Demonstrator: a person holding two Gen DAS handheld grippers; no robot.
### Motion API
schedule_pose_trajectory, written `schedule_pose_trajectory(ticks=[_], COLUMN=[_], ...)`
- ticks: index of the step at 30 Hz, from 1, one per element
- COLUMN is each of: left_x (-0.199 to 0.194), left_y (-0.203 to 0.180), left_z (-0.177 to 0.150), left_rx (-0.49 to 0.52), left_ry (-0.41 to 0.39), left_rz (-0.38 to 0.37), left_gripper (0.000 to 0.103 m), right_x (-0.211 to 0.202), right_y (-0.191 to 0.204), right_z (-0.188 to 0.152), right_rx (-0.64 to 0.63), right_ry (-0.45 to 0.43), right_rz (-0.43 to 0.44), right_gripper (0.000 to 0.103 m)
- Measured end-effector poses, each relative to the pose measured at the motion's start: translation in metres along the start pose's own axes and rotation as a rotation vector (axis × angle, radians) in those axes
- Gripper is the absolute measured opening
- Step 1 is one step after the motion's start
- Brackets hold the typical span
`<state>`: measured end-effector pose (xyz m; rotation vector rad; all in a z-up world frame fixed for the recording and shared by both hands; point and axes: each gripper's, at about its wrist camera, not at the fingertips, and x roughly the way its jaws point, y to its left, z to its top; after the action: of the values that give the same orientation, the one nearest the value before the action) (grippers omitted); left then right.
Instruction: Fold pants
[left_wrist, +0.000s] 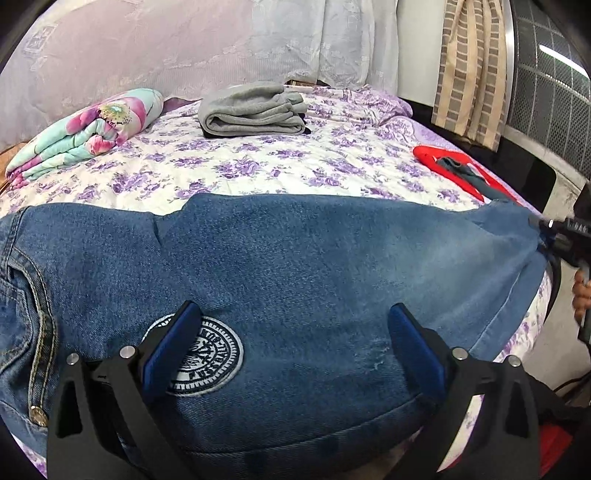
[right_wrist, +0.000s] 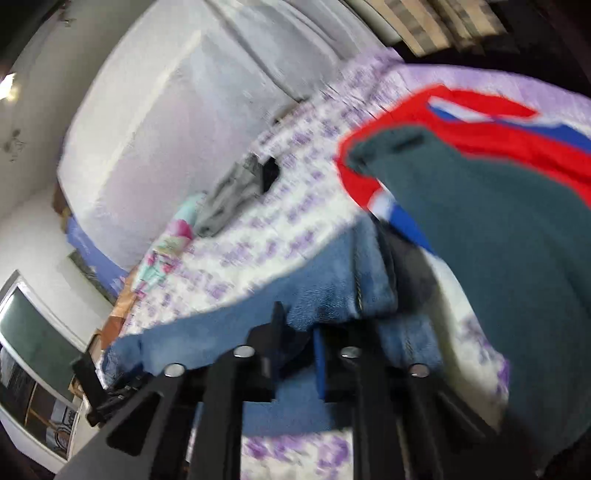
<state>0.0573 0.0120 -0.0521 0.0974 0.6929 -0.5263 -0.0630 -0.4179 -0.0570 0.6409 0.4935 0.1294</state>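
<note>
The bed (left_wrist: 295, 162), spread with a white quilt printed in purple flowers, fills most of the room in front of me. Across its near edge lie the jeans (left_wrist: 288, 266), blue denim stretched sideways, waistband and brass button to the left, leg ends running off to the right. A round white-and-black patch (left_wrist: 207, 363) sits on the denim near the front.

Further back, a folded floral blanket (left_wrist: 85, 129) in pink and turquoise rests at the left, and a folded grey garment (left_wrist: 255, 110) lies near the middle of the far side. At the right edge of the bed a red garment (left_wrist: 450, 166) lies with a dark teal cloth (right_wrist: 498, 221) over it.

The left claw (left_wrist: 295, 332) hovers over the jeans, its 2 blue-padded fingers spread wide on either side of the patch area, gripping nothing. The right claw (right_wrist: 299, 332) is clenched on the leg end of the jeans at the right side of the bed, denim bunched between its fingers; that view is blurred.
</note>
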Motion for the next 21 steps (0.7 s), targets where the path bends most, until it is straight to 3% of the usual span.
schedule_pose_trajectory(ticks=[3, 5, 8, 11, 13, 14, 16, 19, 21], left_x=[0.0, -0.001, -0.002, -0.002, -0.002, -0.002, -0.002, -0.007, -0.013], left_y=[0.003, 0.006, 0.008, 0.008, 0.007, 0.007, 0.005, 0.003, 0.002], left_z=[0.003, 0.003, 0.003, 0.003, 0.002, 0.002, 0.004, 0.008, 0.009], left_rx=[-0.005, -0.02, -0.027, -0.011, 0.002, 0.009, 0.016, -0.016, -0.065], left_ry=[0.009, 0.007, 0.005, 0.005, 0.01, 0.016, 0.029, 0.036, 0.03], left_rz=[-0.016, -0.029, -0.046, -0.053, -0.056, -0.057, -0.05, -0.04, -0.103], left_gripper=[0.099, 0.099, 0.099, 0.099, 0.099, 0.099, 0.099, 0.099, 0.099], right_x=[-0.019, -0.029, -0.037, -0.02, -0.017, -0.024, -0.041, -0.066, -0.068], right_y=[0.022, 0.034, 0.038, -0.004, -0.03, -0.035, -0.03, 0.001, 0.029], right_z=[0.031, 0.043, 0.043, 0.013, -0.007, -0.012, -0.007, 0.008, 0.008], right_rx=[0.004, -0.01, -0.05, 0.019, 0.098, 0.13, 0.108, -0.058, -0.181], right_ry=[-0.03, -0.024, 0.025, 0.163, 0.19, 0.159, 0.097, -0.019, -0.028], right_rz=[0.111, 0.126, 0.064, -0.075, -0.103, -0.068, -0.097, -0.199, -0.159], right_gripper=[0.008, 0.007, 0.007, 0.012, 0.012, 0.012, 0.019, 0.024, 0.026])
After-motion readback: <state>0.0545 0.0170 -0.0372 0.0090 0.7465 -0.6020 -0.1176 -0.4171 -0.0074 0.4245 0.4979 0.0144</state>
